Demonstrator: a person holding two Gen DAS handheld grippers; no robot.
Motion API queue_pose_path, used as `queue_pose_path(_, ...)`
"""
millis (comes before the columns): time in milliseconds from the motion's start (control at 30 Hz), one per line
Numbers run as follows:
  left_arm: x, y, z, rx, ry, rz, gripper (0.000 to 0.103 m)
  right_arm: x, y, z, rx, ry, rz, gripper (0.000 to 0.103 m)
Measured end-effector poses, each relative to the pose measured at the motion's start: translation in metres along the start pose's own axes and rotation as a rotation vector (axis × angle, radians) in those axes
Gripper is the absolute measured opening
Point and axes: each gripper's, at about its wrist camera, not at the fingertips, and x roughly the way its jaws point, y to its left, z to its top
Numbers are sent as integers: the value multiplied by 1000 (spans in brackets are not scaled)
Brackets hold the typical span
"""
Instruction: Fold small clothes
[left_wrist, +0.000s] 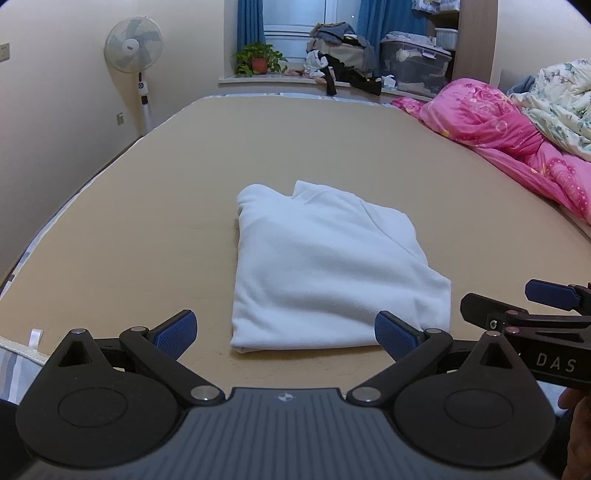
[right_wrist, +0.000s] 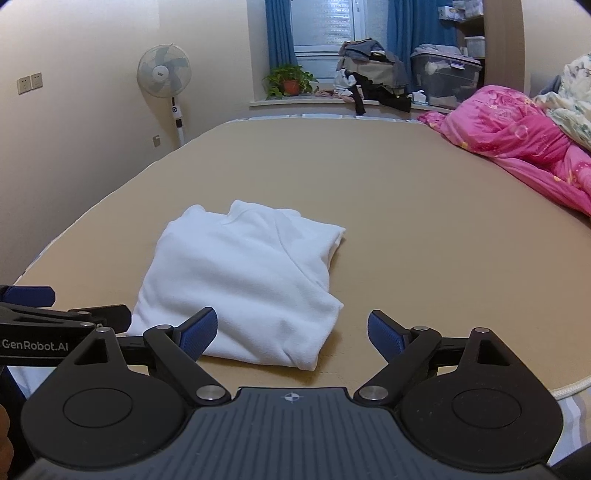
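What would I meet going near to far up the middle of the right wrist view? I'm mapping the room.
Right gripper, open → folded white garment → bare tan bed surface → window ledge with the potted plant → window between blue curtains.

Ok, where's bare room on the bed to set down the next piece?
Free: the tan sheet between the folded white garment and the pink quilt, and the strip beyond the garment toward the windowsill. Crowded: the quilt side and the cluttered sill.
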Motion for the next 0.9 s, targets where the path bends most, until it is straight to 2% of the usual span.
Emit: queue_pose_path(900, 2, 0, -1, 1, -1, -7, 102, -3, 1, 1, -9, -8, 4, 90)
